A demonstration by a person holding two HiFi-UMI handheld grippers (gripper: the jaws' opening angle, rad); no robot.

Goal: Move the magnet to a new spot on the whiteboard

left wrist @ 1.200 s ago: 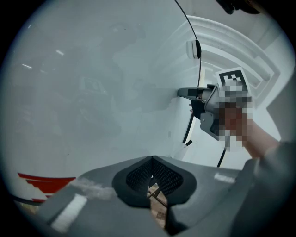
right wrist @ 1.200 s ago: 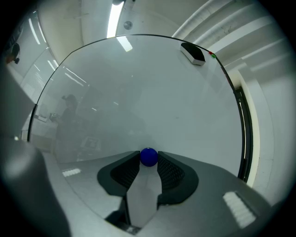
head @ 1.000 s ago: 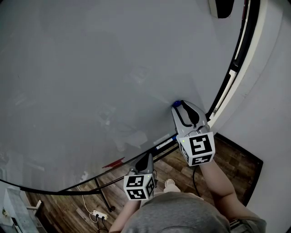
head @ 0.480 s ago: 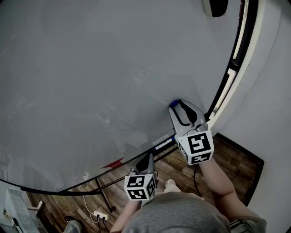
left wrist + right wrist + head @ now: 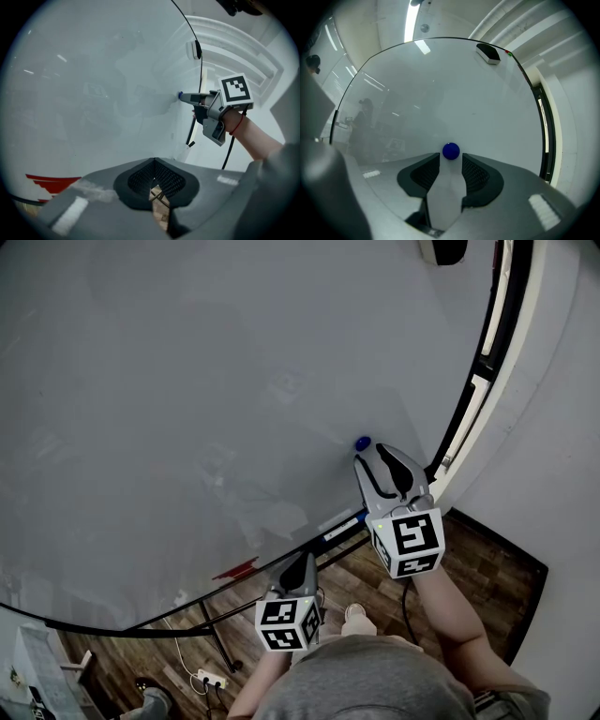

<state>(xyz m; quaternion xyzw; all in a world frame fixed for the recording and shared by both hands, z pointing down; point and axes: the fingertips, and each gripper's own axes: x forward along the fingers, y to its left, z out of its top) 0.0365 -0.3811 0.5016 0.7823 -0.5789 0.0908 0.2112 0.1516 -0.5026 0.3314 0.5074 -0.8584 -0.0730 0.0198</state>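
A small round blue magnet [image 5: 362,442] sticks to the whiteboard [image 5: 187,381] near its lower right edge. My right gripper [image 5: 371,458] points at it from just below. Its jaws are opening, and in the right gripper view the magnet [image 5: 451,151] sits just beyond the two fingertips [image 5: 436,158], free of the pads. The left gripper view shows the same from the side: the magnet [image 5: 179,95] on the board at the right gripper's [image 5: 184,98] tips. My left gripper [image 5: 300,566] hangs lower, by the board's bottom rail, shut [image 5: 153,161] and holding nothing.
An eraser [image 5: 488,53] clings to the board's top right corner. A red item [image 5: 234,571] lies on the tray rail under the board. The board's dark frame [image 5: 469,399] runs close to the right of the magnet. Below are a wooden floor and a power strip [image 5: 211,678].
The right gripper's jaws have let go of the magnet and drawn back a little. The magnet now shows whole beyond the tips. The left gripper has stayed put.
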